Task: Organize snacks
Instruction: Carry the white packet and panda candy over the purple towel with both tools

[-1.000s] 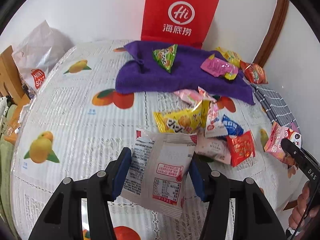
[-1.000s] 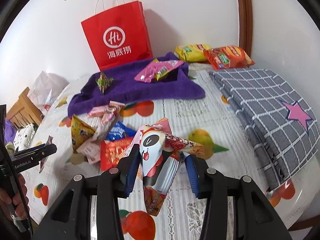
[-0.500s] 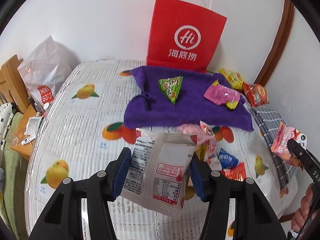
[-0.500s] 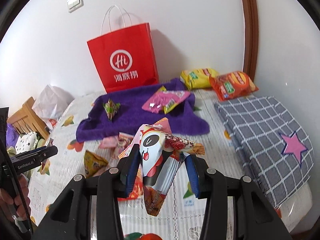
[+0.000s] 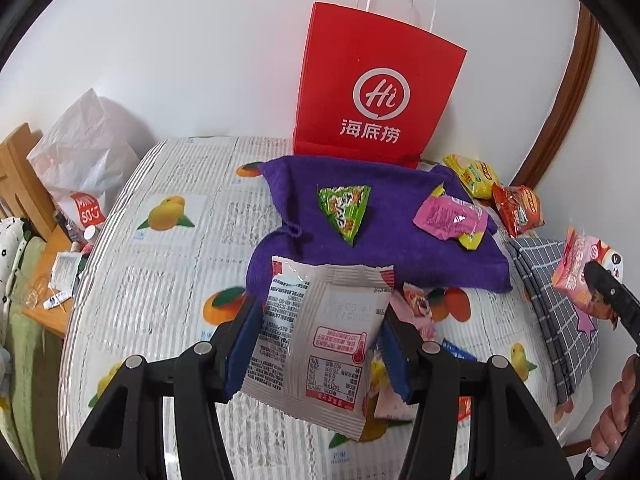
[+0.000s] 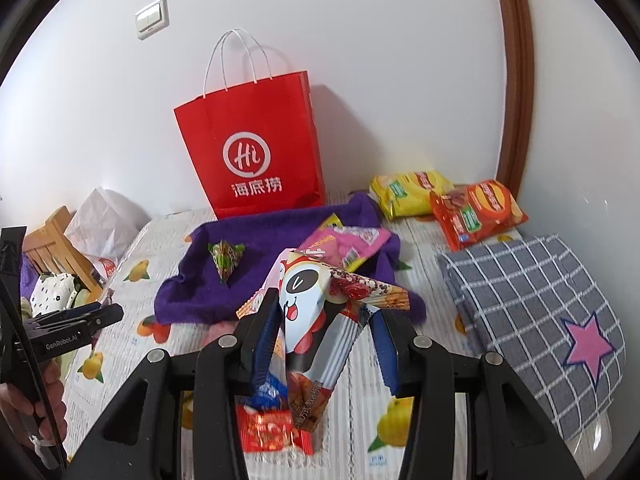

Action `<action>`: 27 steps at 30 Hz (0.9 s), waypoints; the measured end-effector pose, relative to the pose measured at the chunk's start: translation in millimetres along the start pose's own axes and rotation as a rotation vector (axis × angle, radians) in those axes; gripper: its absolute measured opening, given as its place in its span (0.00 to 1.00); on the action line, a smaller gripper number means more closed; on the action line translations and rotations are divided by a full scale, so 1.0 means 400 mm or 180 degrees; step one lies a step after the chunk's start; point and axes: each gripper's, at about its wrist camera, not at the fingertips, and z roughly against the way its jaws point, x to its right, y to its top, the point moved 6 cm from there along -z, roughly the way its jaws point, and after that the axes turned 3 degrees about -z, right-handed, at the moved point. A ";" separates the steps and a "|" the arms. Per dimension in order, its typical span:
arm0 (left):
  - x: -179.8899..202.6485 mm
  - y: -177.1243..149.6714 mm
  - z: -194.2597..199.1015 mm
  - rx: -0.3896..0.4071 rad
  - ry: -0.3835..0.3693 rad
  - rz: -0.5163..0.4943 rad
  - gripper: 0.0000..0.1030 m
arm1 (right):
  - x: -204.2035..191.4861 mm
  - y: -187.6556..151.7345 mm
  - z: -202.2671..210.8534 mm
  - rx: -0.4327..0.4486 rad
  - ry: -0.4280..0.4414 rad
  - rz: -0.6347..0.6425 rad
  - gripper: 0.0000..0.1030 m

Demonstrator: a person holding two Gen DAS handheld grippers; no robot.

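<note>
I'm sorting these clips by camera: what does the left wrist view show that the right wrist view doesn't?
Only the left wrist view shows the silver packet clamped in the left gripper, printed back facing the camera.

Only the right wrist view shows the wall switch, the red packet lying below the right gripper, and the whole checked cloth with its pink star.

Both show the red bag, purple towel, green triangular packet and the panda packet in the right jaws.

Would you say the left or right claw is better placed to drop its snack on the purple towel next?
Left, probably: the silver packet in its claw sits directly before the purple towel.
</note>
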 end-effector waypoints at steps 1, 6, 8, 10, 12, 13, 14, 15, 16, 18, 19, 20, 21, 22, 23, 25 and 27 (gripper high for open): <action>0.003 0.009 -0.009 -0.0001 -0.0006 -0.0006 0.53 | -0.003 0.009 -0.005 0.0014 0.0008 0.0004 0.43; 0.012 0.036 -0.050 -0.0041 0.0003 -0.0028 0.52 | -0.017 0.049 -0.046 0.0036 0.0055 0.0007 0.43; 0.016 0.047 -0.065 -0.0052 0.0006 -0.0042 0.52 | -0.021 0.057 -0.061 0.0040 0.0069 0.0004 0.43; 0.016 0.057 -0.079 -0.0064 0.0010 -0.0045 0.52 | -0.026 0.069 -0.083 0.0032 0.0085 -0.0003 0.43; 0.016 0.068 -0.095 -0.0079 0.0016 -0.0047 0.52 | -0.027 0.077 -0.102 0.0029 0.0110 -0.0015 0.43; 0.014 0.075 -0.105 -0.0088 0.0026 -0.0048 0.52 | -0.029 0.082 -0.114 0.0028 0.0126 -0.0018 0.43; 0.014 0.081 -0.114 -0.0095 0.0030 -0.0050 0.52 | -0.031 0.086 -0.129 0.0017 0.0139 -0.0015 0.43; 0.013 0.088 -0.124 -0.0106 0.0034 -0.0049 0.52 | -0.032 0.089 -0.143 0.0004 0.0144 -0.0010 0.43; 0.012 0.097 -0.136 -0.0121 0.0038 -0.0049 0.52 | -0.033 0.091 -0.156 -0.0004 0.0147 -0.0008 0.43; 0.013 0.108 -0.155 -0.0147 0.0025 -0.0058 0.52 | -0.035 0.095 -0.182 -0.0030 0.0164 -0.0011 0.43; 0.014 0.114 -0.165 -0.0162 0.0009 -0.0060 0.52 | -0.036 0.096 -0.196 -0.0044 0.0173 -0.0013 0.43; 0.014 0.119 -0.177 -0.0171 0.0002 -0.0052 0.52 | -0.037 0.097 -0.207 -0.0054 0.0176 -0.0014 0.43; 0.015 0.124 -0.187 -0.0181 0.0005 -0.0050 0.52 | -0.038 0.099 -0.219 -0.0068 0.0182 -0.0013 0.43; 0.016 0.127 -0.198 -0.0194 0.0004 -0.0054 0.52 | -0.039 0.100 -0.231 -0.0084 0.0191 -0.0012 0.43; 0.018 0.131 -0.212 -0.0212 0.0001 -0.0062 0.52 | -0.039 0.100 -0.245 -0.0106 0.0196 -0.0015 0.43; 0.020 0.136 -0.236 -0.0239 0.0004 -0.0052 0.52 | -0.039 0.100 -0.265 -0.0124 0.0199 -0.0020 0.43; 0.028 0.138 -0.262 -0.0297 0.0017 -0.0089 0.52 | -0.042 0.099 -0.287 -0.0142 0.0208 -0.0007 0.43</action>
